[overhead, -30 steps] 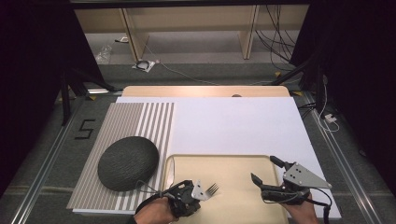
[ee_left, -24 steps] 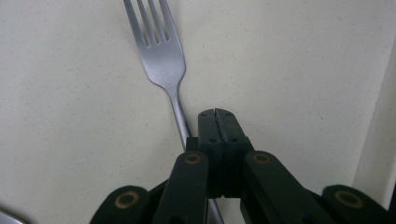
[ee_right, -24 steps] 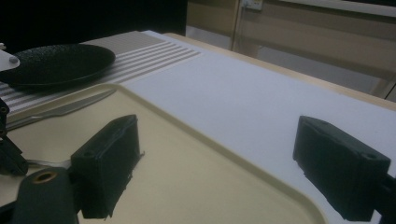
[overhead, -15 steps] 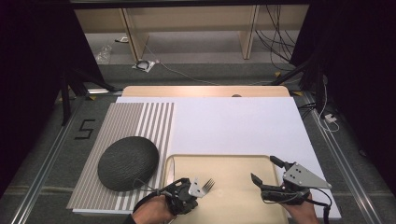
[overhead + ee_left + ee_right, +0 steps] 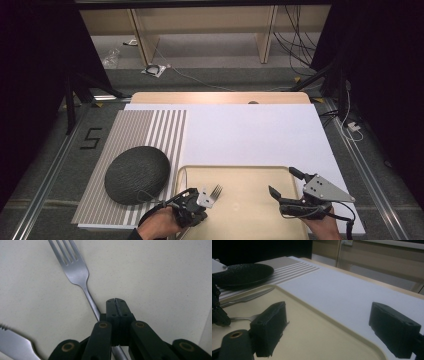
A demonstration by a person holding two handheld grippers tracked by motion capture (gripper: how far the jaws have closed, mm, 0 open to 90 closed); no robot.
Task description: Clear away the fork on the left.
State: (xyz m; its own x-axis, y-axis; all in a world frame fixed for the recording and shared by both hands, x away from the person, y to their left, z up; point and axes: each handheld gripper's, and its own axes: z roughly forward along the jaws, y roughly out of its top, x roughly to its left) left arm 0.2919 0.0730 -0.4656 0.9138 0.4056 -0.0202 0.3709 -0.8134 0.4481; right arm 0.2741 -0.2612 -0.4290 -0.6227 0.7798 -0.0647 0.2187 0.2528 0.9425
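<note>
Since the earlier frames the left gripper has shifted slightly toward the near edge of the tray, taking the fork with it; the right gripper has held its place.

In the high view, the left gripper sits at the near left corner of the cream tray, held in the person's left hand. Its fingers are closed together on the fork's handle. In the left gripper view the two black fingers meet along a thin seam, and the steel handle of the fork passes under them, tines pointing away and to the upper left of that view. The fork lies over the tray floor, at its near left part. A knife lies on the tray just beside the fork; its serrated blade shows at the lower left corner of that view.

The right gripper hovers over the near right part of the tray with its fingers wide apart and nothing between them. In the right gripper view, the knife lies near the tray's left rim.

A dark textured plate rests on the striped placemat, just left of the tray. A white sheet covers the counter beyond the tray.
</note>
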